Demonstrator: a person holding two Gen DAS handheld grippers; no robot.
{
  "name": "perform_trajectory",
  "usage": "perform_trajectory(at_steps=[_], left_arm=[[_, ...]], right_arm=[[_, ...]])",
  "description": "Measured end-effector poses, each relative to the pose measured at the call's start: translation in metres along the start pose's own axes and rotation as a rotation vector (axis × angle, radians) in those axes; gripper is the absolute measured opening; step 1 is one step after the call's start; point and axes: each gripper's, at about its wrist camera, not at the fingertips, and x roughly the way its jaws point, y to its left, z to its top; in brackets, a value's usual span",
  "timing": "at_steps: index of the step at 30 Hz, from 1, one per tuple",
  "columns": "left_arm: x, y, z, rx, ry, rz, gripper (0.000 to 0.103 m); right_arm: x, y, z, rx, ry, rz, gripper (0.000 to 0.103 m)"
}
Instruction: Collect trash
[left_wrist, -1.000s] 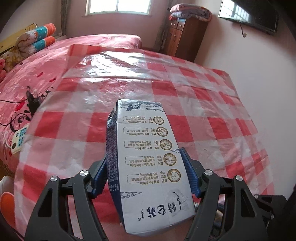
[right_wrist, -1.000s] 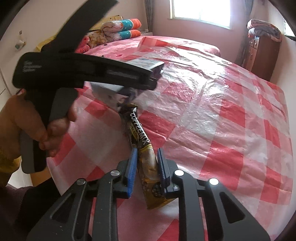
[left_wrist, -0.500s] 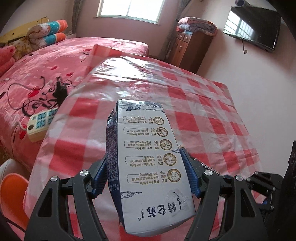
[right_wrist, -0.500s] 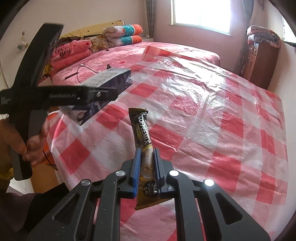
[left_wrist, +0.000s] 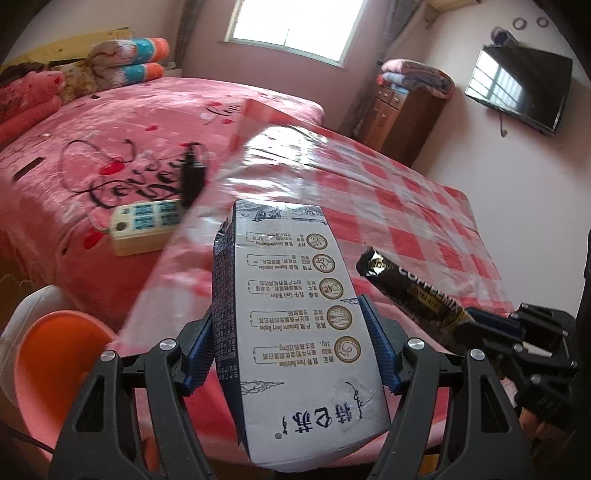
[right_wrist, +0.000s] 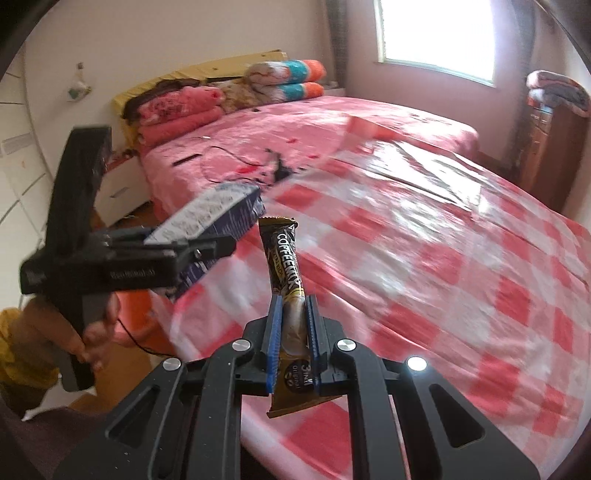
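Note:
A white and dark blue milk carton fills the left wrist view, clamped between the blue pads of my left gripper. From the right wrist view the same carton sticks out of the left gripper at the left, held up by a hand. My right gripper is shut on a black and gold coffee sachet that stands up between its pads. That sachet and the right gripper show at the right of the left wrist view. Both items hang above the table's near left corner.
A red and white checked plastic cloth covers the table. A pink bed beside it carries a power strip and a charger with cable. An orange bin stands low at the left. A brown cabinet and a wall TV are behind.
Both grippers have lifted and swung left toward the table's corner. The right gripper's pads closed fully on the sachet, raising it off the cloth. The orange bin has come into view.

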Motion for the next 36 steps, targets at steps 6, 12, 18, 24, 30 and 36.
perform_trajectory(at_steps=[6,12,18,24,30,36], left_arm=[[-0.029,0.056,-0.013,-0.086,-0.034,0.092,0.071],[-0.045,0.118,-0.037,-0.207,-0.031,0.206,0.072],[-0.049,0.169,-0.063,-0.322,-0.018,0.284,0.072],[-0.042,0.198,-0.085,-0.382,0.03,0.367,0.081],[-0.046,0.195,-0.084,-0.342,0.005,0.382,0.089],[-0.045,0.161,-0.064,-0.226,-0.021,0.39,0.091]], right_arm=[[0.023,0.046,0.026,-0.046,0.023,0.149,0.014],[0.057,0.103,0.044,-0.107,0.081,0.303,0.014],[0.093,0.159,0.048,-0.184,0.138,0.38,0.014],[0.119,0.171,0.039,-0.159,0.164,0.4,0.054],[0.104,0.141,0.034,-0.091,0.095,0.334,0.083],[0.081,0.101,0.024,-0.024,0.004,0.223,0.089]])
